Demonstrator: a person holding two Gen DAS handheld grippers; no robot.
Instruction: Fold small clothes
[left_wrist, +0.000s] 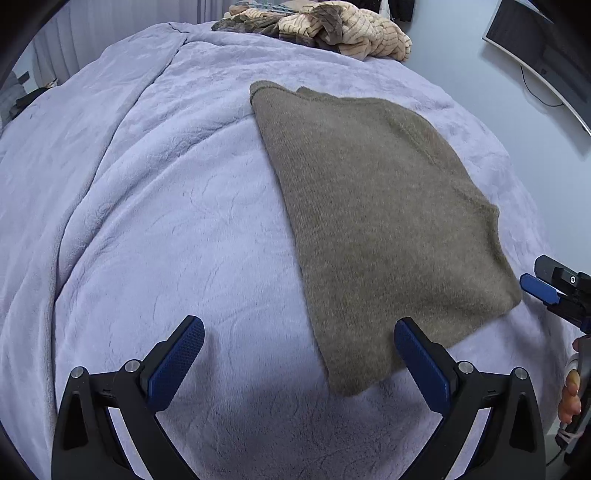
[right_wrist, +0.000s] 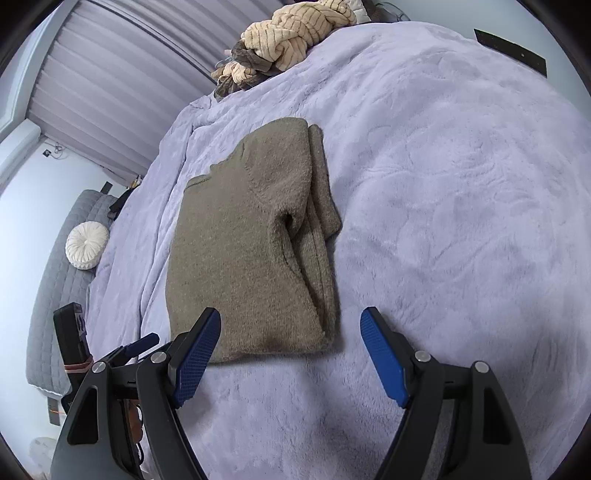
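A taupe knit sweater (left_wrist: 376, 221) lies folded into a flat rectangle on the lilac blanket (left_wrist: 166, 229). My left gripper (left_wrist: 299, 328) hovers just above its near left corner, open wide, with nothing between its blue pads. In the right wrist view the same sweater (right_wrist: 251, 243) shows its folded layers along the right side. My right gripper (right_wrist: 291, 321) is open over the sweater's near edge and holds nothing. The right gripper's blue fingers (left_wrist: 539, 288) also appear at the right edge of the left wrist view, beside the sweater's near right corner.
A heap of cream striped and dark clothes (left_wrist: 332, 26) lies at the far end of the bed. A monitor (left_wrist: 535, 48) hangs on the wall to the right. A grey bench with a round white cushion (right_wrist: 86, 243) stands beside the bed.
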